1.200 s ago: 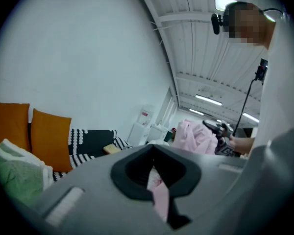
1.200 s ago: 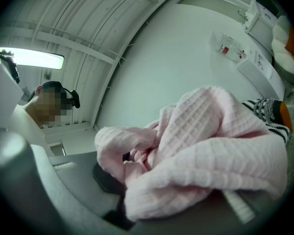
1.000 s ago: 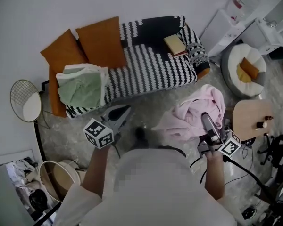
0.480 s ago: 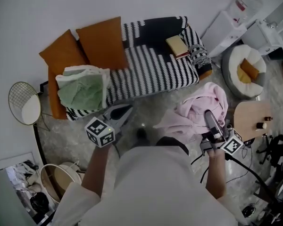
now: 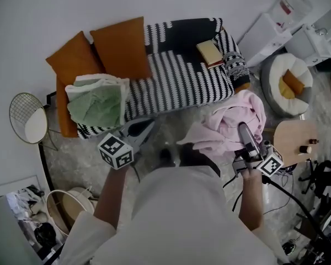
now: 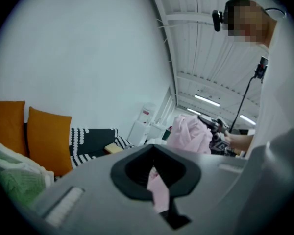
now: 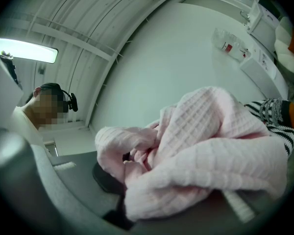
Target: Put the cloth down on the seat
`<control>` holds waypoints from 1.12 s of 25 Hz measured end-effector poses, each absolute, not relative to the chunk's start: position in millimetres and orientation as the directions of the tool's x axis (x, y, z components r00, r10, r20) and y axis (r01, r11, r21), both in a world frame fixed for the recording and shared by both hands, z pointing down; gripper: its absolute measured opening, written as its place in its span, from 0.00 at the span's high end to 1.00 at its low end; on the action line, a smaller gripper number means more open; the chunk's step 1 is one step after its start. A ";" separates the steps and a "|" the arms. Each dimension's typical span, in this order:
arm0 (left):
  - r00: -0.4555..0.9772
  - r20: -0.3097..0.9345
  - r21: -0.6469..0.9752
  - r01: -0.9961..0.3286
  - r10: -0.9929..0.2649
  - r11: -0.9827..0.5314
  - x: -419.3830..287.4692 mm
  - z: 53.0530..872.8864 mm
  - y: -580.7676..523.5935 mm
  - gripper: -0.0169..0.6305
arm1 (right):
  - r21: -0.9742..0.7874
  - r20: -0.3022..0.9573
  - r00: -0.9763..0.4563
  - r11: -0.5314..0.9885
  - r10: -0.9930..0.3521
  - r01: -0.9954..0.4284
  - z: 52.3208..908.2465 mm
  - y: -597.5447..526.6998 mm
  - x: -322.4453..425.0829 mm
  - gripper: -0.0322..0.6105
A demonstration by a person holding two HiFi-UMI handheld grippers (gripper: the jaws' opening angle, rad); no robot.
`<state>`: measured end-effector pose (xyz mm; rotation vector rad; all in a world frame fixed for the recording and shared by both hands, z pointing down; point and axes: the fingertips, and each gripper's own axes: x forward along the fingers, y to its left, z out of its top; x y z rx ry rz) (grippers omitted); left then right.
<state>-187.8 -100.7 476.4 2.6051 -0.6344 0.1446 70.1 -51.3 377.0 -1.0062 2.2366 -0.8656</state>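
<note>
My right gripper [image 5: 243,130] is clamped on the cloth [image 5: 232,119]. In the right gripper view its jaws [image 7: 131,166] are buried in the folds, which bulge out over both sides. My left gripper [image 5: 137,133] sits left of centre in the head view. Its jaws [image 6: 157,180] are drawn in to a narrow slit and carry nothing, though a sliver of pink shows through the gap.

The cloth is pale pink with a waffle weave. It is bunched into a loose heap of thick rolled folds [image 7: 211,142], and one flat corner trails out to the left. It hangs at centre right of the head view, above the floor and just below the right end of the sofa [image 5: 183,83], so it is off the seat. From the left gripper view it shows as a pink lump [image 6: 188,132] right of centre.

The sofa has a black and white striped cover. Two orange cushions [image 5: 120,48] lean at its upper left. A folded green and white blanket [image 5: 96,101] lies on the left end of the seat, and a book [image 5: 209,52] rests near the right arm. A round wooden table [image 5: 293,139] stands just right of my right gripper.
</note>
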 end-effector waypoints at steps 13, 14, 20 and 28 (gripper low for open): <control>0.855 0.220 0.399 -0.518 -0.469 -0.757 -161.4 479.3 -151.0 0.97 | -0.746 -0.181 -0.641 0.529 -0.746 -0.404 392.3 -118.7 93.3 0.83; 0.852 0.223 0.400 -0.523 -0.473 -0.753 -158.0 480.0 -157.1 0.97 | -0.747 -0.178 -0.648 0.531 -0.740 -0.401 392.7 -126.6 95.7 0.83; 0.833 0.228 0.406 -0.551 -0.504 -0.729 -134.1 482.2 -195.9 0.97 | -0.753 -0.172 -0.681 0.540 -0.712 -0.374 396.3 -175.2 116.7 0.83; 0.805 0.233 0.402 -0.590 -0.545 -0.700 -106.5 484.6 -236.4 0.97 | -0.752 -0.159 -0.723 0.557 -0.673 -0.353 402.0 -227.0 142.4 0.83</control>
